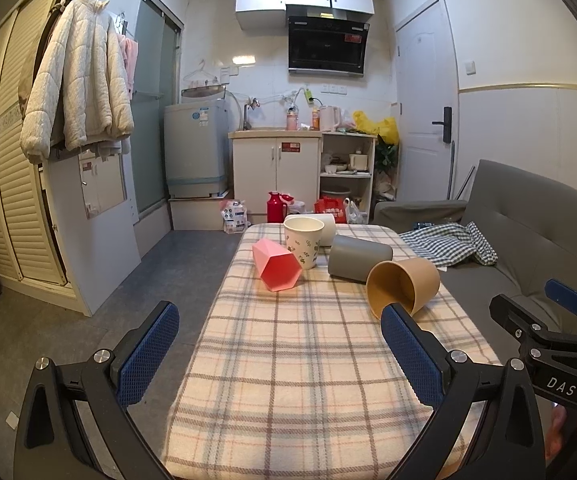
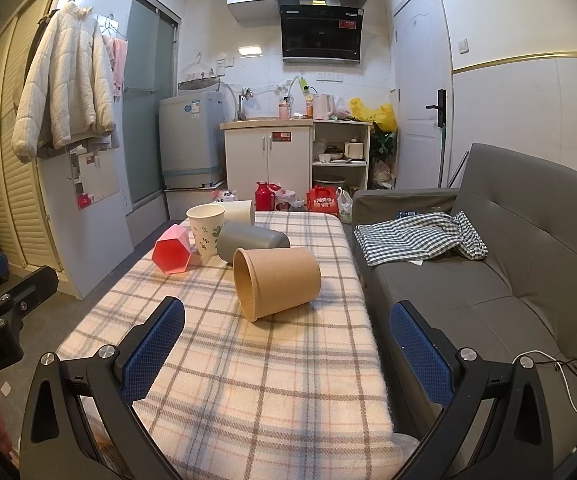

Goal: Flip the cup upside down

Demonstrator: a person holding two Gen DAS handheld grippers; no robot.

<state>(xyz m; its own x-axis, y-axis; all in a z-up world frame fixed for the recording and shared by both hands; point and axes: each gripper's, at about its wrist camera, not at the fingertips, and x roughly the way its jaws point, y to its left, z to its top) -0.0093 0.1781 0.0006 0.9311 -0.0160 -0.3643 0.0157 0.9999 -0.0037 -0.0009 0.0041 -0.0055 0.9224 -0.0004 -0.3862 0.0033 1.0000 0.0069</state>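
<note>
Both tongs (image 1: 280, 344) (image 2: 288, 340) gape empty before tipped brown cup (image 2: 276, 282), grey cup (image 2: 252, 238) behind.

Right tongs (image 2: 284, 344) spread wide, empty; tan cup (image 2: 276, 282) on side on plaid tablecloth (image 2: 248, 380).

Plaid-covered table (image 2: 248, 360), tan cup (image 2: 278, 282), grey cup (image 2: 252, 240), pink cup (image 2: 171, 250) on their sides, floral cup (image 2: 205, 229) upright

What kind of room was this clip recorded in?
Most likely a small studio flat, kitchen and living space in one room. A range hood hangs over a sink counter, a washing machine stands beside it, and a grey sofa flanks the cloth-covered table.
</note>
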